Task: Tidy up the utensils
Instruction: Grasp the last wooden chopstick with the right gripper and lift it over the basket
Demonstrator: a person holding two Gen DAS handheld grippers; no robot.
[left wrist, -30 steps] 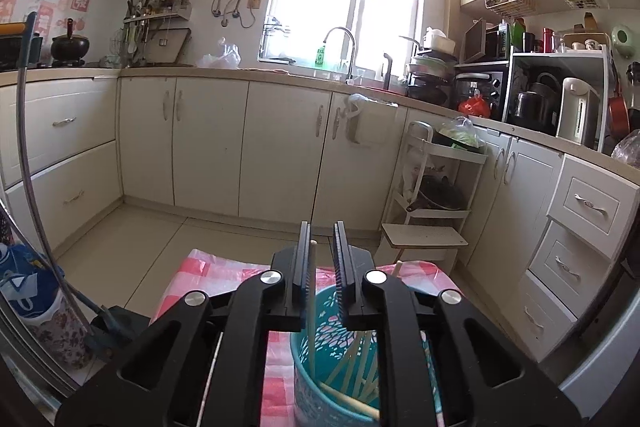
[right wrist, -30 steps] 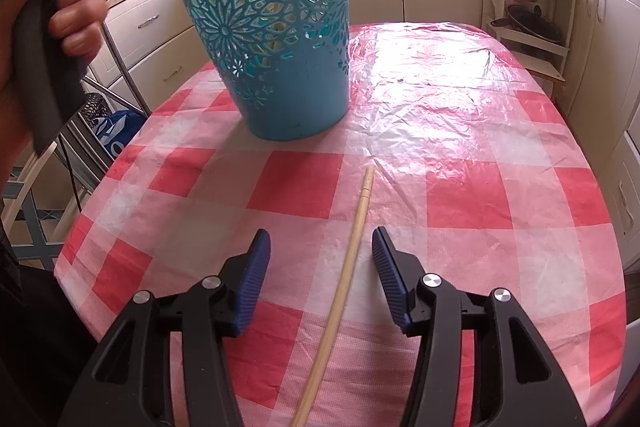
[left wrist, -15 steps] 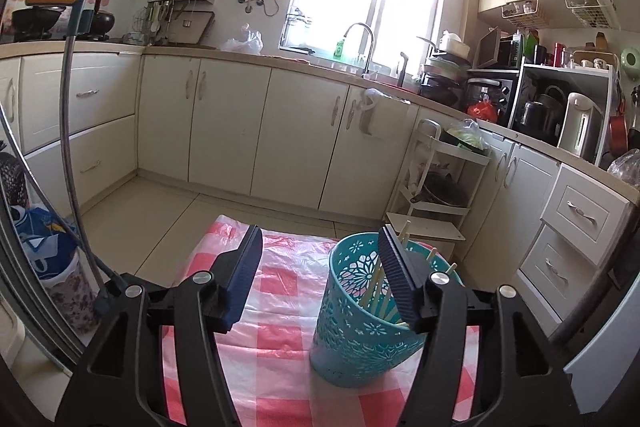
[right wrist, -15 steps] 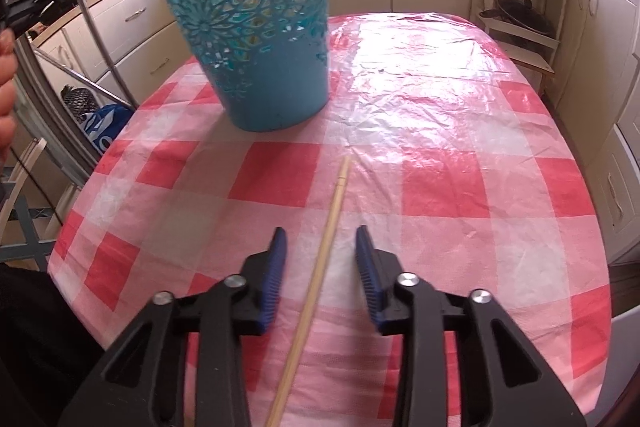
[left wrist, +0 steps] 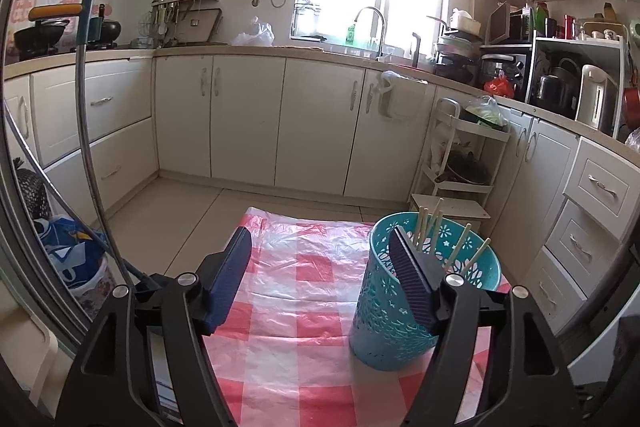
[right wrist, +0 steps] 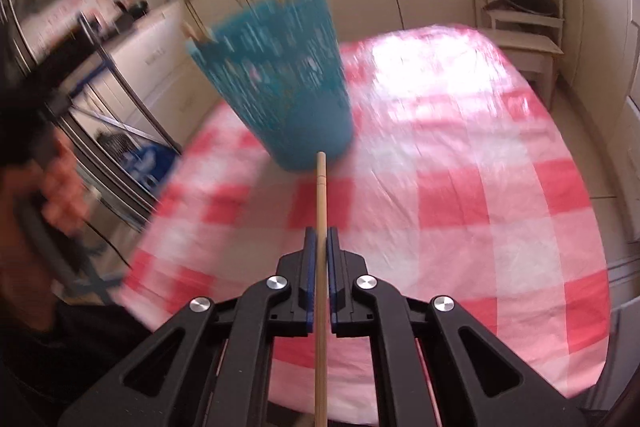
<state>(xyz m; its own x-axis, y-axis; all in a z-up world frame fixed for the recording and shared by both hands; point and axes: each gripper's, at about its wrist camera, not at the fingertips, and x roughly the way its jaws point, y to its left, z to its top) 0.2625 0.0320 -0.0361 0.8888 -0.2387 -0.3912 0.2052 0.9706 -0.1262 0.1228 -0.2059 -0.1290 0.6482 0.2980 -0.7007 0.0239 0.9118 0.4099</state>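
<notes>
On the table point(left wrist: 304, 359), spread with a red-and-white checked plastic cloth, we take the teal basket point(left wrist: 384, 323) as our landmark; it stands upright on the cloth, its wall pierced with a flower pattern. Beyond the basket we see the cream kitchen cabinets point(left wrist: 248, 115) and, to the basket's right in the left wrist view, a white shelf trolley point(left wrist: 460, 163). To the basket's left, our left gripper point(left wrist: 320, 279) hangs above the cloth with its jaws opening, wide apart and with nothing between them; its right finger point(left wrist: 412, 283) overlaps the basket's rim in this view. Nearer than the basket, in the blurred right wrist view, our right gripper point(right wrist: 319, 255) is clamped narrowly on a single wooden chopstick point(right wrist: 321, 195); the stick runs straight forward between the pads, its tip pointing at the basket's foot. At the left edge of that view, a hand point(right wrist: 60, 187) grips the other tool's handle. Inside the basket, several pale chopsticks point(left wrist: 430, 227) lean with their ends above the rim.
</notes>
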